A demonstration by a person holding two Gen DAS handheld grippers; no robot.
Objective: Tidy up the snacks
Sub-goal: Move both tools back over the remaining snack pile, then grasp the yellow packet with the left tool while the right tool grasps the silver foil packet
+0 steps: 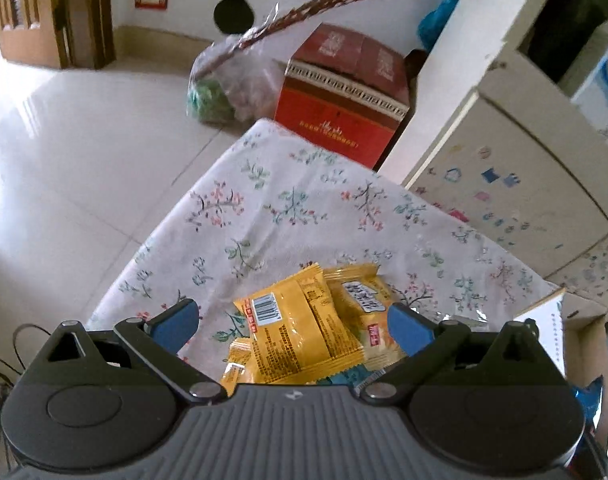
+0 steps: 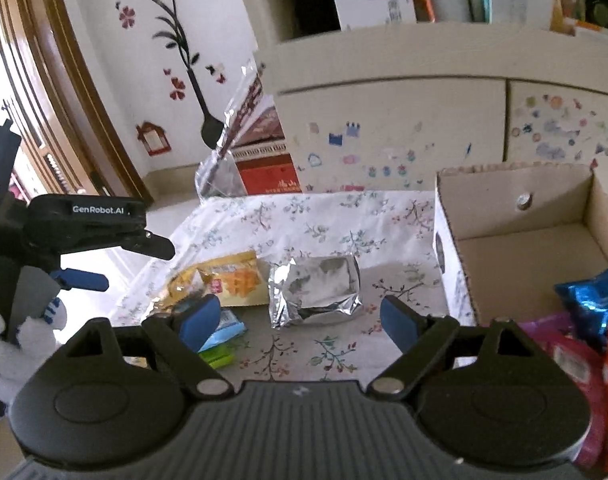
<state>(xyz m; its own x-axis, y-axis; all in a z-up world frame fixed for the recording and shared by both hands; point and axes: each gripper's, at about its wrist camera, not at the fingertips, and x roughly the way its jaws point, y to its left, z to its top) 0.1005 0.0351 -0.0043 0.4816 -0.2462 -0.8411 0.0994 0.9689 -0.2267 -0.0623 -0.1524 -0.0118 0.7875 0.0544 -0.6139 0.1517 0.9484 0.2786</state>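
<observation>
Both tongs stand spread wide, gripping nothing. Left tongs (image 1: pixel 292 322) hover over a heap of yellow snack packets (image 1: pixel 300 328) on the floral surface (image 1: pixel 264 200), the top packet's long axis running away, barcode end far. Only the right tongs (image 2: pixel 300 320) view shows the silver foil packet (image 2: pixel 315 292), lying crosswise, and the cardboard box (image 2: pixel 523 216) beside it.
</observation>
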